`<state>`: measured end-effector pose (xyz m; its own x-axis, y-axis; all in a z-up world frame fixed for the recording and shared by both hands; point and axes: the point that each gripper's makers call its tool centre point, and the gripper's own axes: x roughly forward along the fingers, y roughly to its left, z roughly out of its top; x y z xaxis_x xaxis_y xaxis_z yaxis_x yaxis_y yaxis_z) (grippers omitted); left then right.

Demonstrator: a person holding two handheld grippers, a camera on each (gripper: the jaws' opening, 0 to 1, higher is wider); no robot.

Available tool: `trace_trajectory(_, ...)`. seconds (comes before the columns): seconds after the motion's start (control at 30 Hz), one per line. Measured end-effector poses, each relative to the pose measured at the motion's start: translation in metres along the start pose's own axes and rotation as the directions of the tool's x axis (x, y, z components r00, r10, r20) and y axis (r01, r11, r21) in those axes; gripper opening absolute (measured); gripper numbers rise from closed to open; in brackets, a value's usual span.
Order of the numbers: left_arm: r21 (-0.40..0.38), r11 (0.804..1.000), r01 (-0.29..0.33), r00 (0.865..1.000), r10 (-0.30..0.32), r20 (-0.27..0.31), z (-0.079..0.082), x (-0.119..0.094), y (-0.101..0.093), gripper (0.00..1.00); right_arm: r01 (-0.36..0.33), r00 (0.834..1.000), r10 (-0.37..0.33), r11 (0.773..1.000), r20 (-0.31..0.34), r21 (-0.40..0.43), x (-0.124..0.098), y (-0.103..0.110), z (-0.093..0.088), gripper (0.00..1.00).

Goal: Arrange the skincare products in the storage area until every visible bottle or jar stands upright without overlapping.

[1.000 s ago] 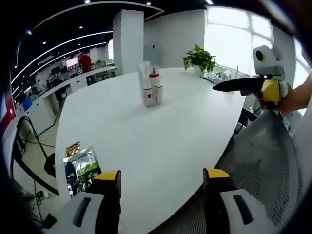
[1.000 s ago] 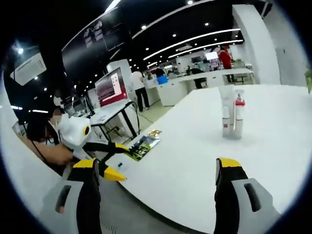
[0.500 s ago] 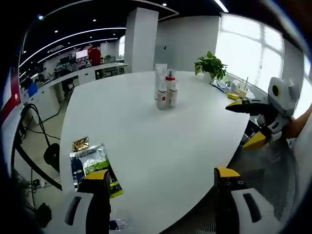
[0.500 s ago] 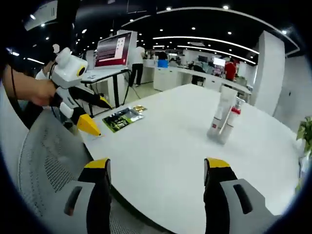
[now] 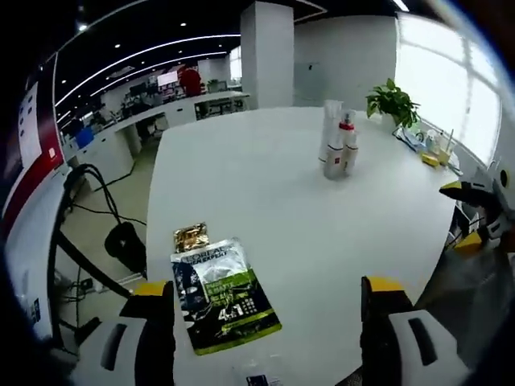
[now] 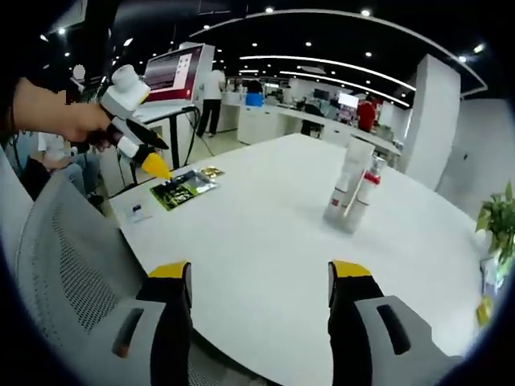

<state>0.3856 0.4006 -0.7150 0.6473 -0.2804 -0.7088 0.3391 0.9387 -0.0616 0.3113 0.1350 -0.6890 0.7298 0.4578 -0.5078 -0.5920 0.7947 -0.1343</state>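
Observation:
A small cluster of upright white skincare bottles [image 5: 336, 149], one with a red pump top, stands far out on the white table [image 5: 265, 185]; the same bottles [image 6: 352, 195] appear in the right gripper view. A green-and-black sachet [image 5: 220, 293] and a small gold packet [image 5: 190, 236] lie flat near the table edge, just ahead of my left gripper [image 5: 261, 296], which is open and empty. My right gripper [image 6: 259, 275] is open and empty over the near edge. The left gripper [image 6: 143, 153], held by a hand, hovers above the sachet [image 6: 182, 189]. The right gripper [image 5: 475, 211] shows at the table's right edge.
A grey mesh chair back [image 6: 72, 257] sits below my right gripper. A potted plant [image 5: 394, 100] and small items stand at the table's far right. Cables and a black chair base [image 5: 121, 241] lie on the floor to the left. People and desks fill the office behind.
The left gripper view has swung left and down, bringing the sachet closer and nearer centre. The right gripper view shifted slightly; the left gripper rose in it. The bottles stay put.

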Motion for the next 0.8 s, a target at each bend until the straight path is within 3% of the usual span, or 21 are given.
trace_trajectory(0.33,-0.156,0.984,-0.083,0.996,0.079,-0.033,-0.002,0.024,0.042,1.0,0.009,1.0,-0.009,1.0,-0.008,-0.014,0.001,-0.002,-0.001,0.62)
trace_trajectory(0.63,-0.189,0.976,-0.104,0.99,0.084,-0.11,-0.022,0.054,0.042,1.0,0.007,1.0,-0.008,0.999,-0.027,-0.043,0.002,-0.001,-0.004,0.62)
trace_trajectory(0.73,-0.177,0.973,-0.151,0.983,0.128,-0.133,-0.029,0.062,0.049,0.99,0.009,0.999,-0.011,0.998,-0.043,-0.054,0.003,0.0,-0.007,0.61)
trace_trajectory(0.8,-0.172,0.974,-0.149,0.98,0.123,-0.156,-0.035,0.067,0.048,0.97,0.005,0.999,-0.008,0.998,-0.051,-0.056,0.003,0.0,-0.009,0.61)
